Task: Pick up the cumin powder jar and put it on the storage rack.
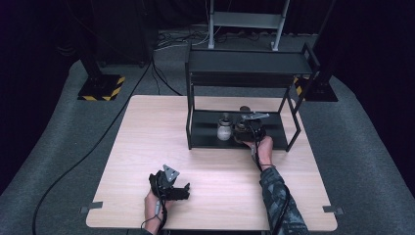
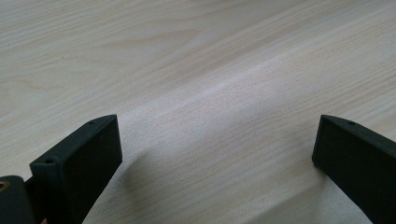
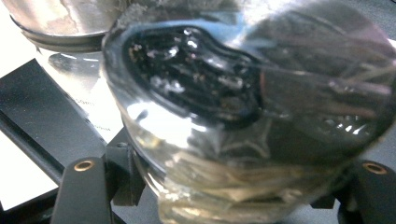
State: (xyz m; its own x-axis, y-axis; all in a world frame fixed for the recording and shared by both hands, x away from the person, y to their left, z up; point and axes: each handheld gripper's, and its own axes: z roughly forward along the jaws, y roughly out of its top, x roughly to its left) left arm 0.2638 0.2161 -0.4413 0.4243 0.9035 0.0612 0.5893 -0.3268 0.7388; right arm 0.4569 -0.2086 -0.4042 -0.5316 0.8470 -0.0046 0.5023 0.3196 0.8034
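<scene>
Pale wood table is bearing a black rack at its far side; on the lower shelf the right gripper is pinching a dark-filled jar beside a pale jar. Placing seems under way; next the jaws need to part once it sits flat; the left gripper is idling near the front edge, jaws spread.

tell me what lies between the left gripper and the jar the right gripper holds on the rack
Nothing but bare wooden table: in the high view the stretch from the left gripper to the dark-filled jar in the right gripper holds only tabletop, then the black rack's front edge.
</scene>
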